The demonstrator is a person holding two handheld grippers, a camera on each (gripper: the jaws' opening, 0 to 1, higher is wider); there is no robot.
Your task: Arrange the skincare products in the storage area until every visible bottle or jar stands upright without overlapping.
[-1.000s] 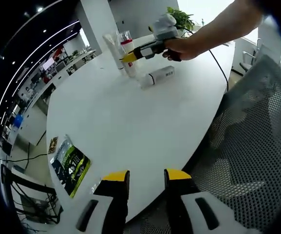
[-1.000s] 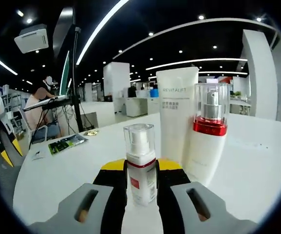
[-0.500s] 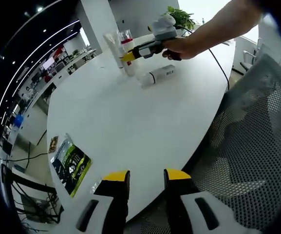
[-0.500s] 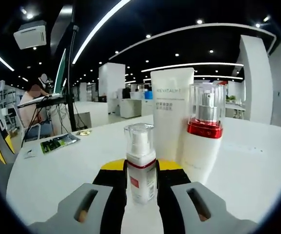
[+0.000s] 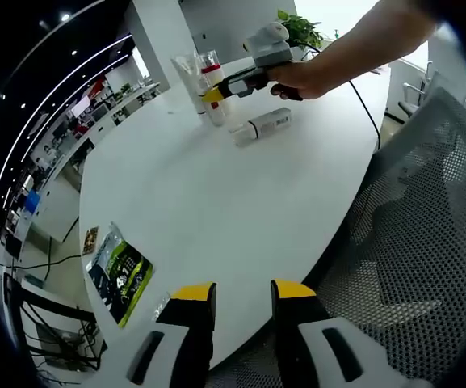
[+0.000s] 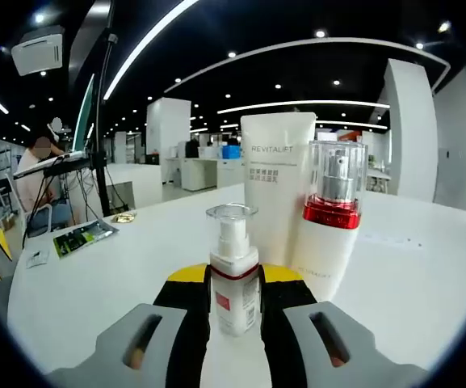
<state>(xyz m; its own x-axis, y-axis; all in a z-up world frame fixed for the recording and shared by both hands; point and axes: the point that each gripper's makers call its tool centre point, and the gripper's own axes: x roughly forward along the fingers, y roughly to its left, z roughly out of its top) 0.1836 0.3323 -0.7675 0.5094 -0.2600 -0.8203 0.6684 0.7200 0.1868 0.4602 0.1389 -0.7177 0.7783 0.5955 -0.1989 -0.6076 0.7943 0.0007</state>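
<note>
The left gripper (image 5: 234, 293), jaws spread and holding nothing, hangs at the table (image 5: 216, 202) edge over wide bare surface. The right gripper (image 6: 233, 276) pinches a small pump bottle (image 6: 233, 271) upright, just before the tube (image 6: 277, 194) and red-collared bottle (image 6: 329, 222). A white bottle (image 5: 263, 126) lies tipped beside them.

Table (image 6: 426, 275): smooth, glossy white. Pump bottles (image 6: 234, 279): clear plastic caps, glossy bodies. Tube (image 6: 277, 194): matt white plastic. Chair (image 5: 426, 242): perforated mesh.
</note>
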